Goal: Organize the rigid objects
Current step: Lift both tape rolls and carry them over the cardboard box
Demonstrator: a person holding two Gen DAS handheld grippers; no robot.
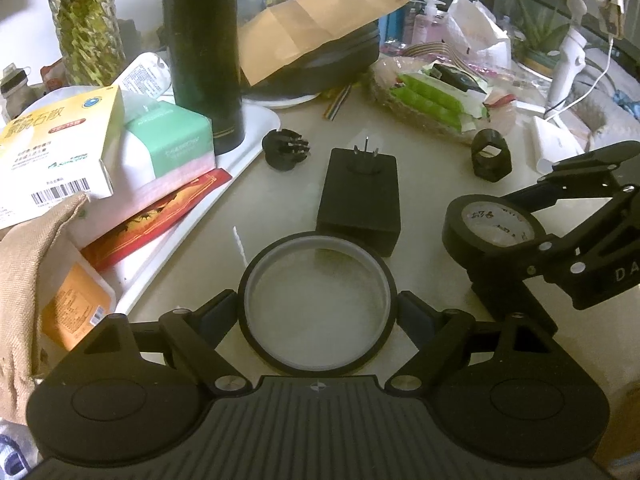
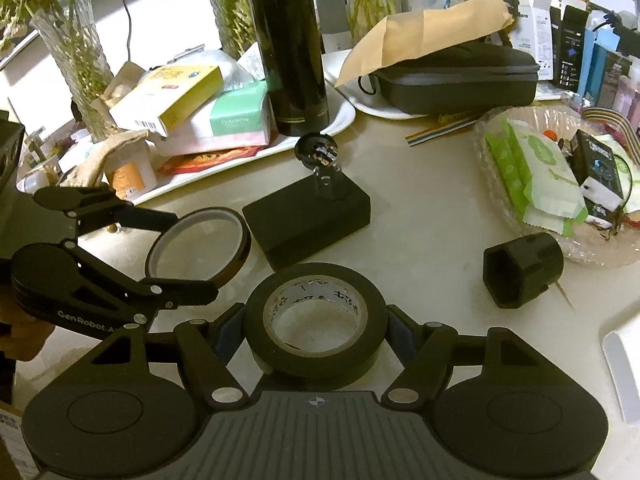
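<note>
Left tongs (image 1: 318, 306) clench a thin tape ring (image 1: 318, 303), right tongs (image 2: 316, 320) a black tape roll (image 2: 316, 320); at two o'clock, a basket (image 2: 486, 152) holds green packets (image 2: 532, 168).

I see a thin dark tape ring (image 1: 318, 305) held flat near me, a thicker black tape roll (image 2: 316, 320) right of it, a black power adapter (image 1: 361, 198) lying beyond.

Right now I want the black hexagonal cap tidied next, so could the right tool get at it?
Probably not yet: the right tool is shut on the black tape roll. Once that is put down, the cap lies alone on bare table, forward and to the right.
</note>
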